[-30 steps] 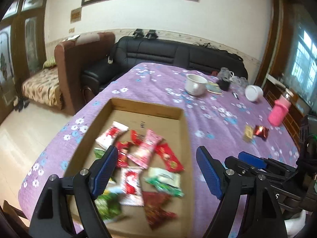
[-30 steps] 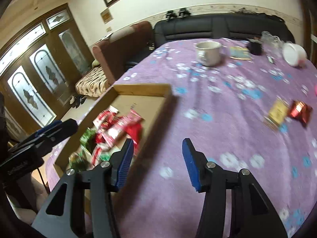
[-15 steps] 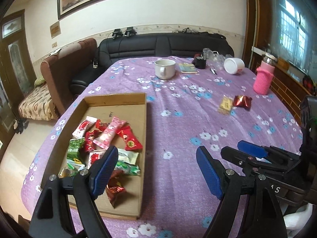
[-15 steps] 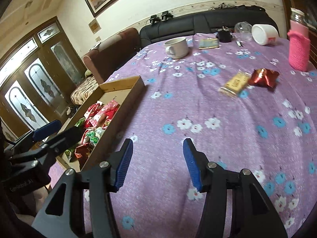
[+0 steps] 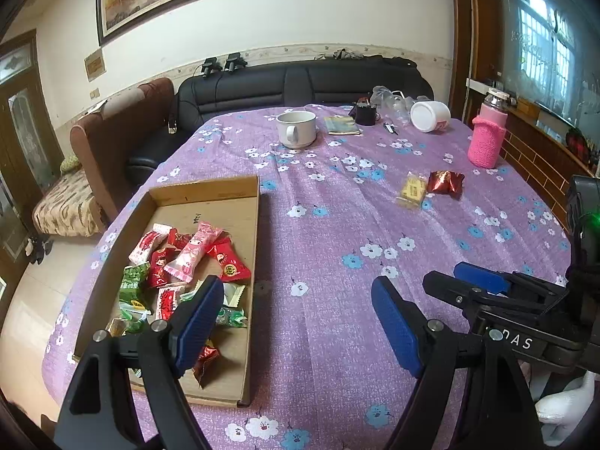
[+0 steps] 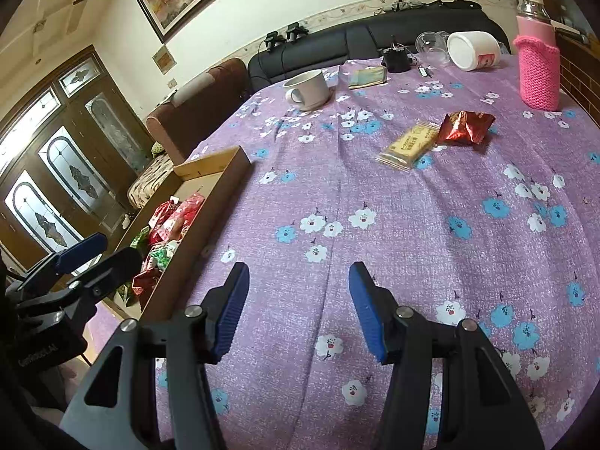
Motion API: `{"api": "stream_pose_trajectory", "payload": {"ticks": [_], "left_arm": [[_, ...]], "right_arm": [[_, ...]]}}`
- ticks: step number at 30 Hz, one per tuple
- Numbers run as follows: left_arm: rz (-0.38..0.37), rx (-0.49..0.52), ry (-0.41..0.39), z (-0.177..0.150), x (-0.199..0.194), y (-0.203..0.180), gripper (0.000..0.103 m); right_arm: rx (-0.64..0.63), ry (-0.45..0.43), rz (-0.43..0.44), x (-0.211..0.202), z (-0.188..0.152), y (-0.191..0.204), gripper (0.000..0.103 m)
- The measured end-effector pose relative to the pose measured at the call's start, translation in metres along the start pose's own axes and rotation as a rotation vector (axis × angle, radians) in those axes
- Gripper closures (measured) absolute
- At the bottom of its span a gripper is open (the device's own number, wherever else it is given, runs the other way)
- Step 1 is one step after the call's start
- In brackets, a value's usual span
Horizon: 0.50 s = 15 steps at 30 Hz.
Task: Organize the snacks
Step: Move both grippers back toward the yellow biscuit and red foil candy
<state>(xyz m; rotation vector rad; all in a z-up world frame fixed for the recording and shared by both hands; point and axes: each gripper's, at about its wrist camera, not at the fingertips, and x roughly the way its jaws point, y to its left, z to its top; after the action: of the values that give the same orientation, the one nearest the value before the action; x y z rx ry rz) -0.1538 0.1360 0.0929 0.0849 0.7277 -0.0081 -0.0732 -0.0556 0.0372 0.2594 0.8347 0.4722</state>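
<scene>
A shallow cardboard tray [image 5: 210, 195] on the purple flowered tablecloth holds several wrapped snacks [image 5: 187, 262]; it also shows at the left of the right wrist view [image 6: 210, 172]. A yellow biscuit pack [image 5: 412, 189] [image 6: 408, 146] and a red foil snack [image 5: 446, 183] [image 6: 465, 127] lie loose on the cloth, far ahead of both grippers. My left gripper [image 5: 296, 315] is open and empty above the tray's near right corner. My right gripper [image 6: 298, 305] is open and empty above bare cloth, to the right of the tray.
A white mug [image 5: 296, 129], a tipped white cup [image 5: 429, 116], a pink-sleeved bottle [image 5: 487, 138], a booklet [image 5: 341, 125] and a small black item [image 5: 365, 112] stand at the table's far side. A black sofa [image 5: 300, 82] and brown armchair [image 5: 123, 127] lie beyond.
Both grippers have swung right, away from the tray and toward the middle of the table; the loose snacks have come nearer in view. Both stay open and empty.
</scene>
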Motion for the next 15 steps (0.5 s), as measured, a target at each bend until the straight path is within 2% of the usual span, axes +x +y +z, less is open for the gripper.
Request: {"api": "stream_pose_trajectory", "payload": {"ticks": [15], "left_arm": [[-0.013, 0.021, 0.044, -0.008, 0.011, -0.009, 0.022]], "right_arm": [[0.019, 0.021, -0.006, 0.005, -0.003, -0.009, 0.046]]}}
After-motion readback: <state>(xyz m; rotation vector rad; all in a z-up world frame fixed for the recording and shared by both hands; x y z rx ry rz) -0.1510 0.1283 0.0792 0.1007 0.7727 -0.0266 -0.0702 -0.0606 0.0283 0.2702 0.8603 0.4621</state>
